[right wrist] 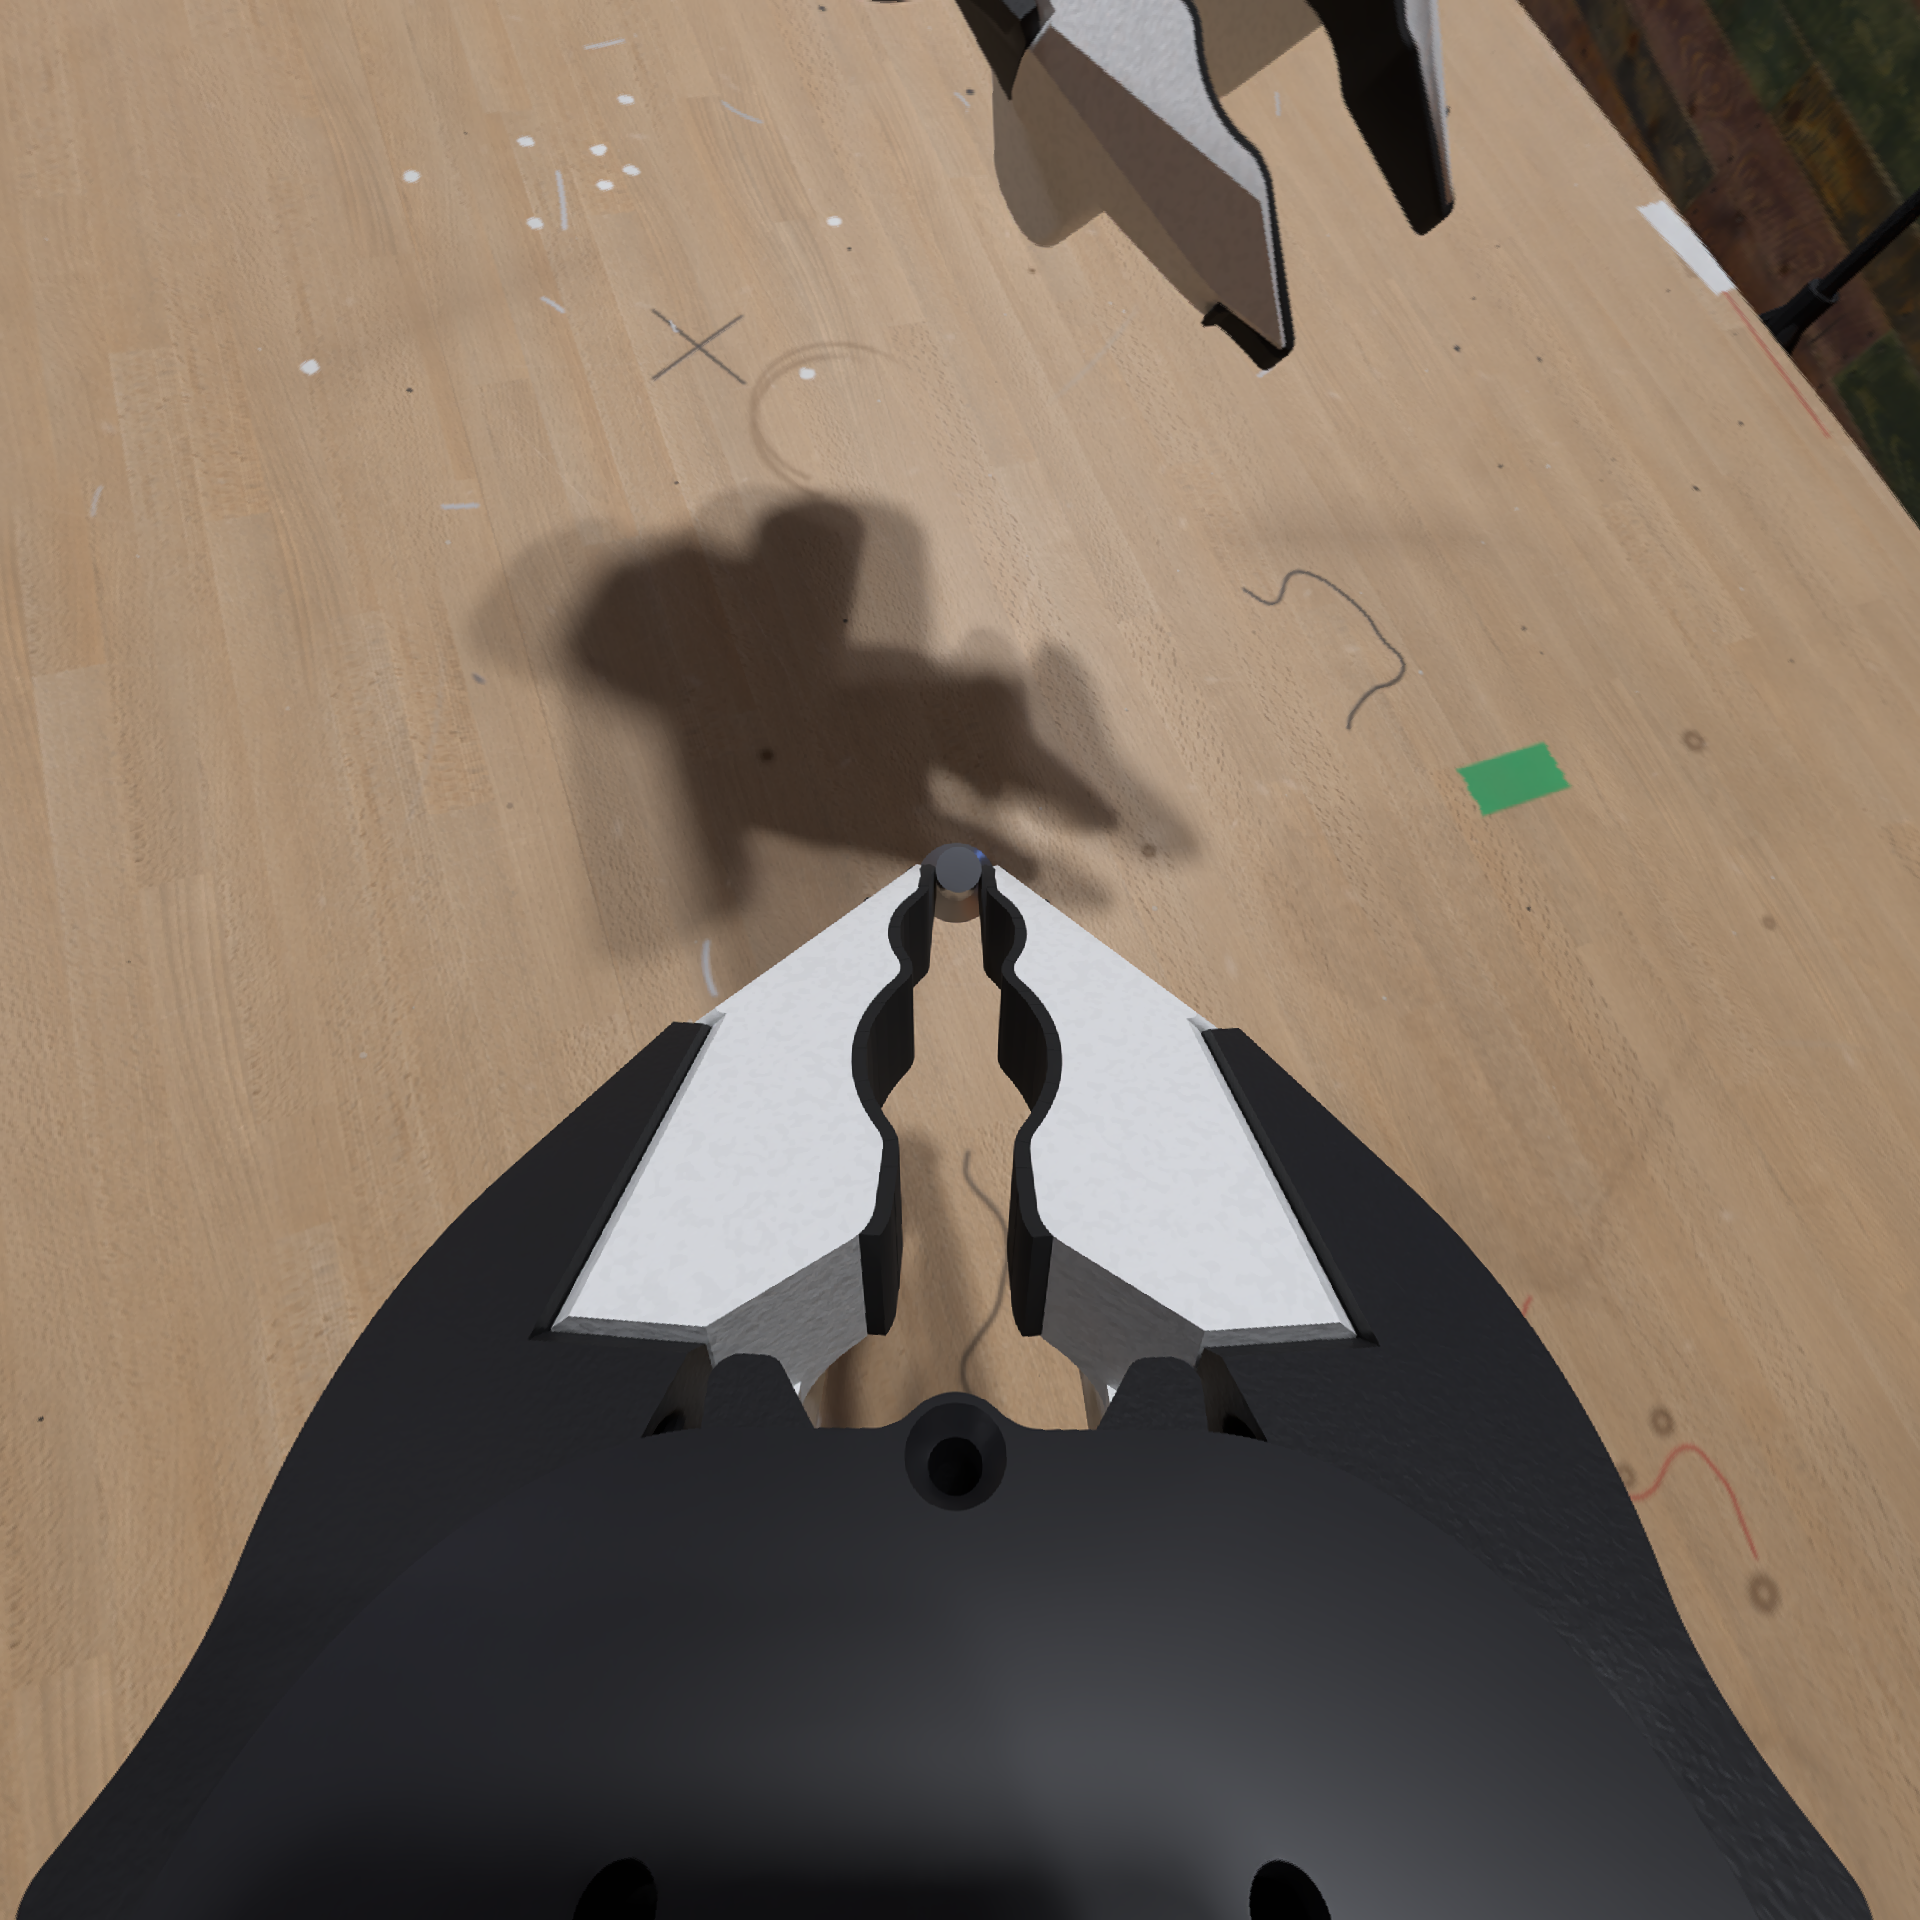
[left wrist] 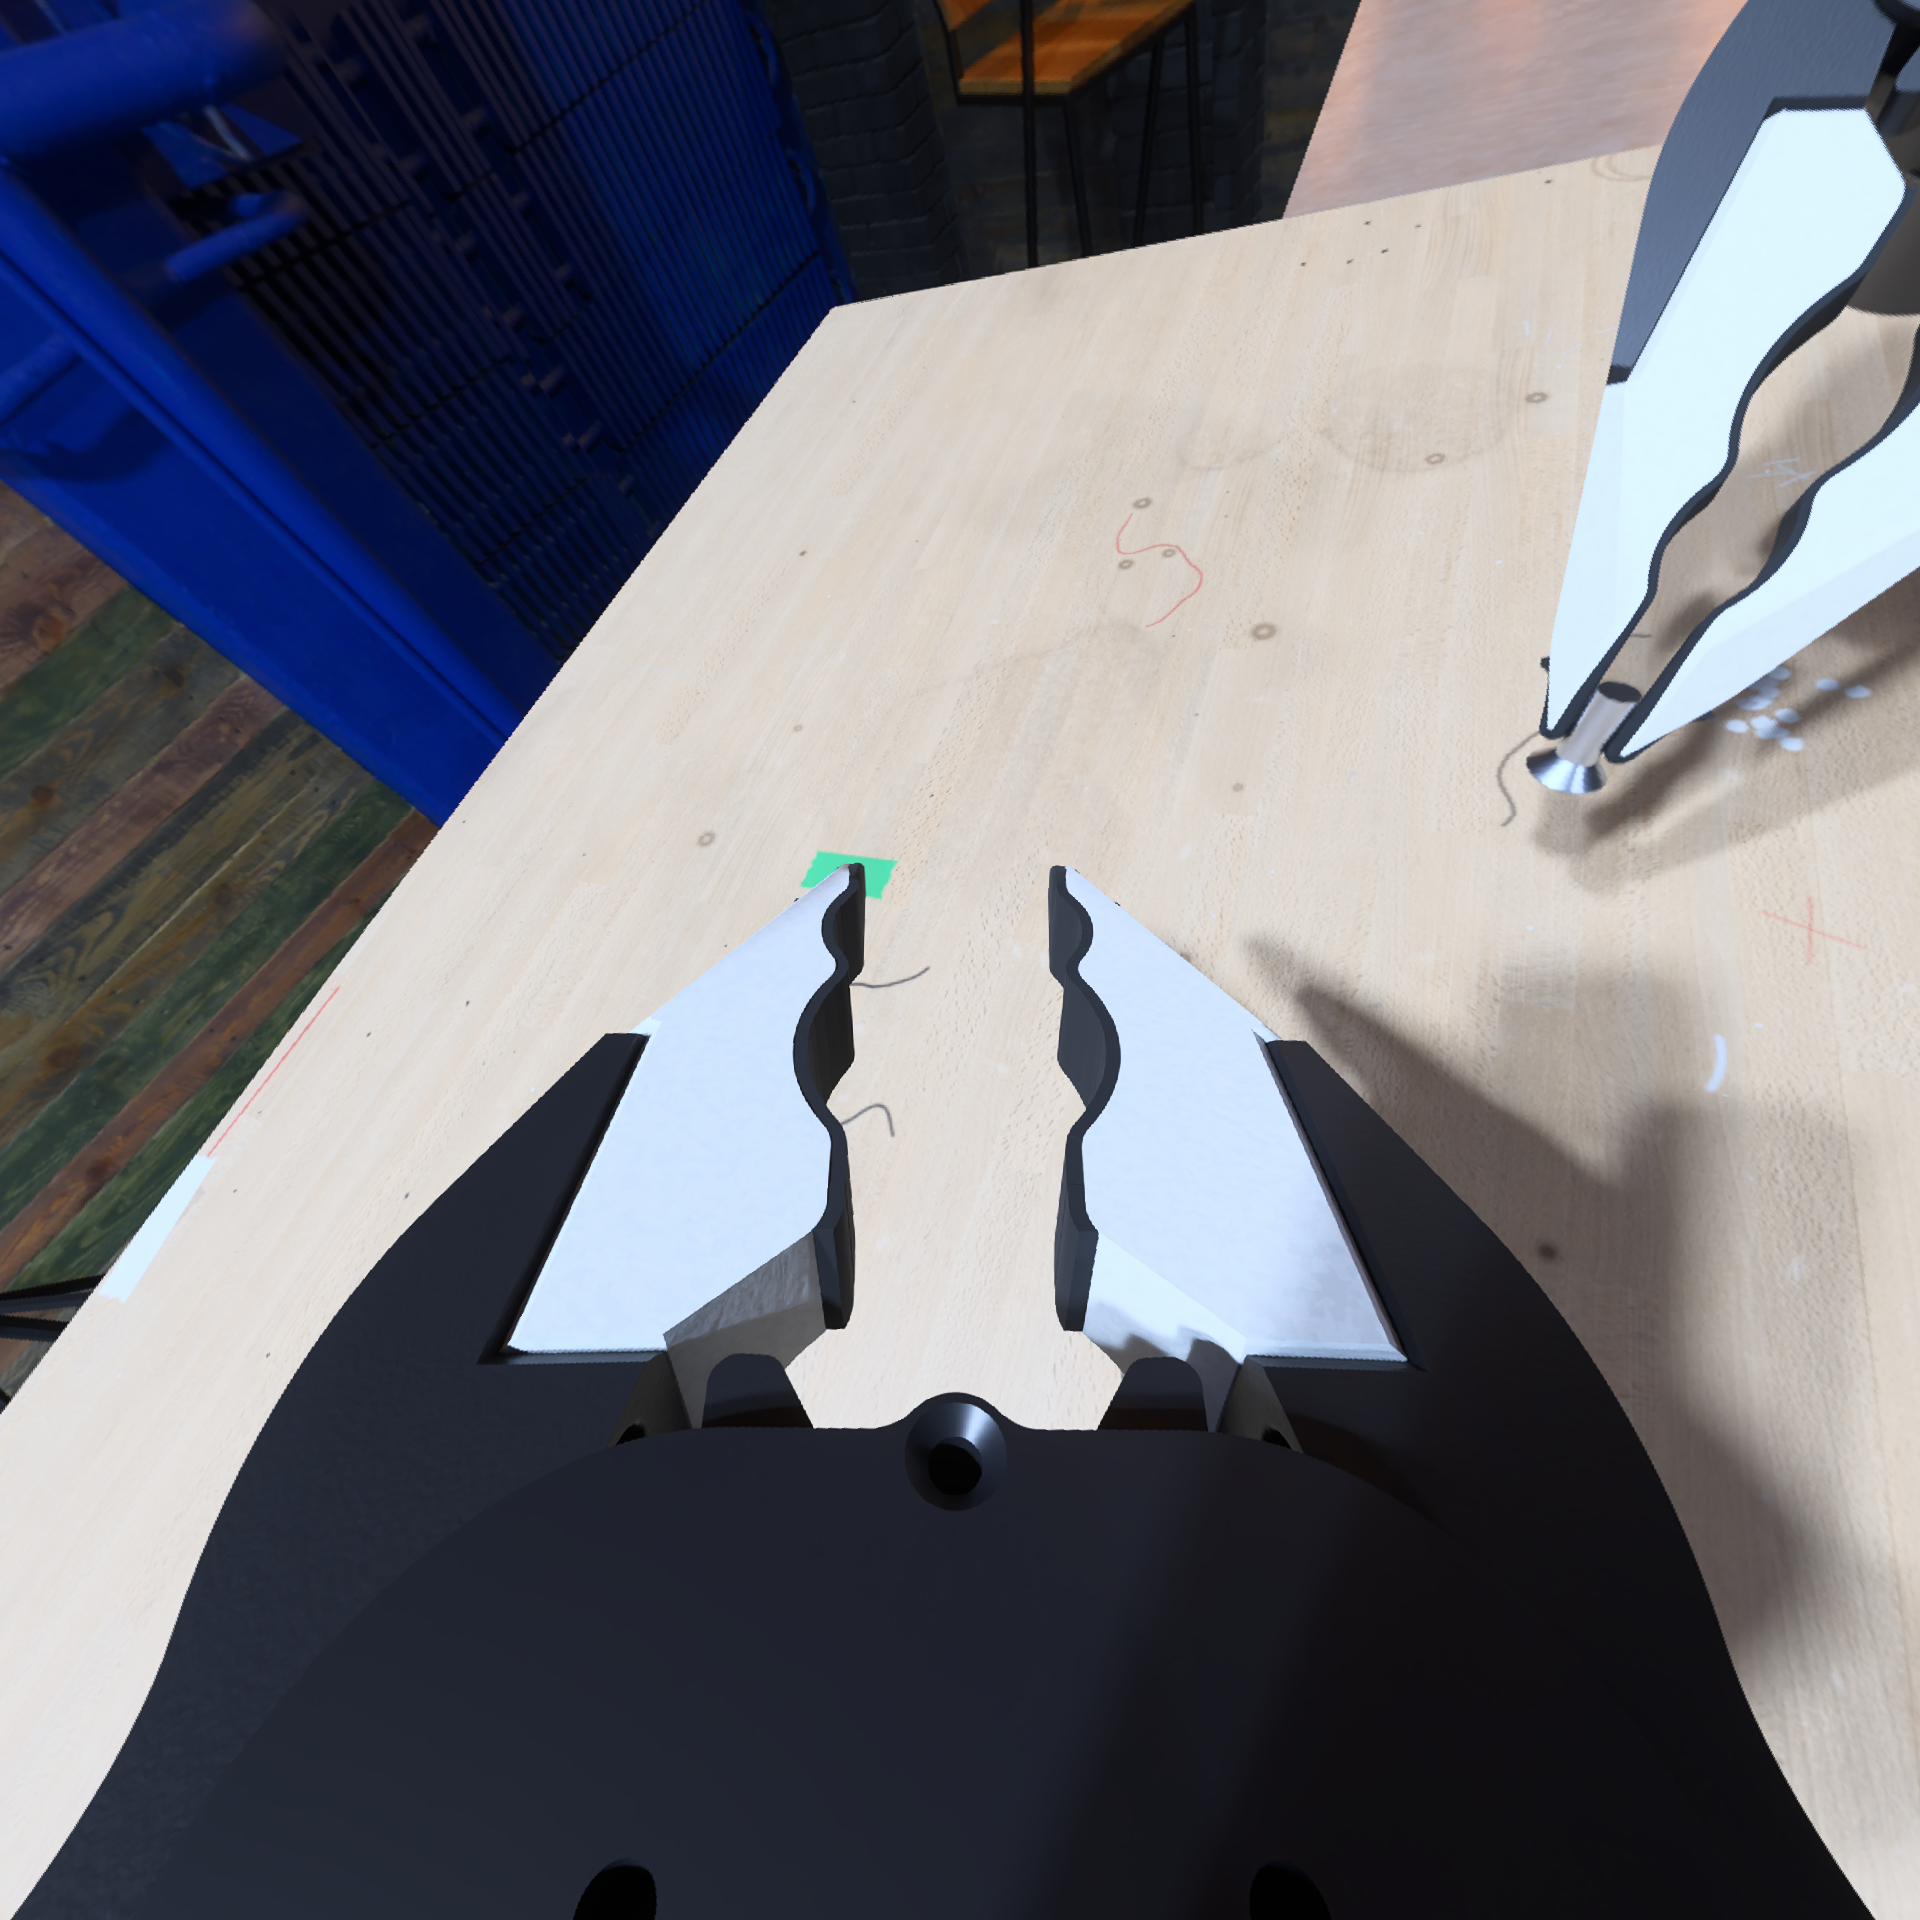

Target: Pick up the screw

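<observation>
The screw (left wrist: pixel 1579 740) is a short shiny metal one with a flared head. It stands head down at the right of the wooden table (left wrist: pixel 1039 675). My right gripper (left wrist: pixel 1587 717) points down over it, its fingertips closed on the shank. In the right wrist view the screw (right wrist: pixel 957 881) sits pinched between the tips of my right gripper (right wrist: pixel 957 883), its flat end toward the camera. My left gripper (left wrist: pixel 956 883) is open and empty above the table's left part. It also shows in the right wrist view (right wrist: pixel 1340 270) at the top.
A green tape patch (left wrist: pixel 868 871) lies by my left fingertip; it also shows in the right wrist view (right wrist: pixel 1513 777). The table's left edge drops to a plank floor (left wrist: pixel 156 883). A blue metal frame (left wrist: pixel 312 364) stands beyond it. White specks (right wrist: pixel 582 166) and pen marks dot the wood.
</observation>
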Available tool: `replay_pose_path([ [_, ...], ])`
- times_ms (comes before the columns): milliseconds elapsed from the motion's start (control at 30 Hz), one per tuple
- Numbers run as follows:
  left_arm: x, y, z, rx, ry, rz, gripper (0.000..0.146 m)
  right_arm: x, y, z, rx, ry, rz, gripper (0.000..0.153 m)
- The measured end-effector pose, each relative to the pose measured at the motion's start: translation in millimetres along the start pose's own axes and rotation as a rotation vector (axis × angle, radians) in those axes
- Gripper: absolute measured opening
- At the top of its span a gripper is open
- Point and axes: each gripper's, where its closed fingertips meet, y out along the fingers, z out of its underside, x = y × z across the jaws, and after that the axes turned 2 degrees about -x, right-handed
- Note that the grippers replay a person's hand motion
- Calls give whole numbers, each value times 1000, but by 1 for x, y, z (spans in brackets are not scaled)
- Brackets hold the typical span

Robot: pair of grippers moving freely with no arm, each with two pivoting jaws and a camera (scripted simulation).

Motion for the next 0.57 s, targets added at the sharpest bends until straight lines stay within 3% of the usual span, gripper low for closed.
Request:
replay_pose_path([
  [367, -14, 3, -7, -2, 42, 33, 35, -5, -27, 15, 3, 35, 78, 8],
  [567, -42, 6, -19, -9, 76, 136, 34, -13, -52, 38, 44, 91, 149, 8],
])
